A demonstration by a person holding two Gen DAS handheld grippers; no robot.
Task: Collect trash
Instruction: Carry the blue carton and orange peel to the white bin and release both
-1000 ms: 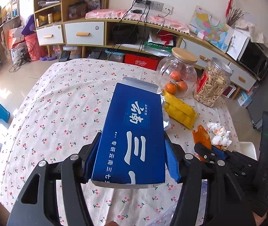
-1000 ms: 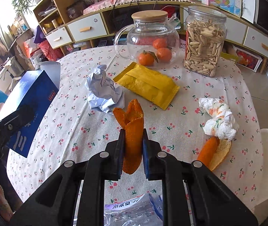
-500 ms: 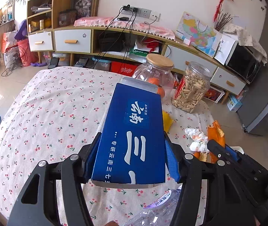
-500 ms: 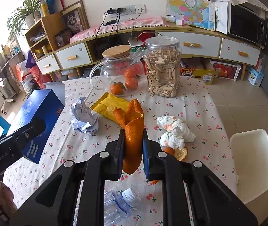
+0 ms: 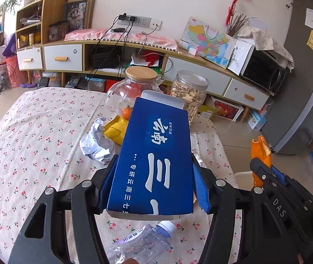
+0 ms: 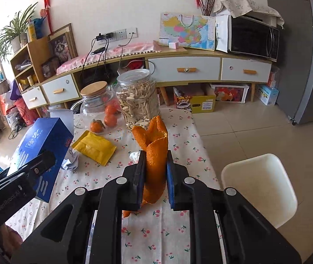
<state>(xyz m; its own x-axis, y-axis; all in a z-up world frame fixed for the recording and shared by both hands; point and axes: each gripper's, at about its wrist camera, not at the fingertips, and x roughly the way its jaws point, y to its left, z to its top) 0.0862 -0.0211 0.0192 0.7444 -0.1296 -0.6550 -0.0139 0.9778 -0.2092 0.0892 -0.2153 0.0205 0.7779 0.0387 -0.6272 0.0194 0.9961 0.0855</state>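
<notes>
left gripper (image 5: 154,189): its fingers (image 5: 200,189) are clenched on the long blue cardboard box (image 5: 156,160) with white lettering, pads on its two long sides; the box's long axis runs straight out along the fingers, far end tilted up, clear of the table.
right gripper (image 6: 155,176): its fingers (image 6: 170,182) are clamped on a curled strip of orange peel (image 6: 155,151), which stands upright between them, torn end pointing up and away.
key relation: both pieces of trash are already in the grips and lifted off the cherry-print tablecloth table (image 5: 35,132); no bin shows in either view, so which way the drop lies cannot be told. The right gripper rides at the table's right edge, beside the white plastic chair (image 6: 264,189), and is probably nearer any bin on that side.
trash left on the table, counted: one crumpled white paper ball (image 5: 97,143), one yellow foil packet (image 6: 94,146), one clear plastic bottle (image 5: 143,242) at the near edge, one more scrap of peel under the right gripper.
not trash, likely: one glass jar with wooden lid (image 6: 99,105) holding three oranges, one clear jar of seeds (image 6: 137,101).
</notes>
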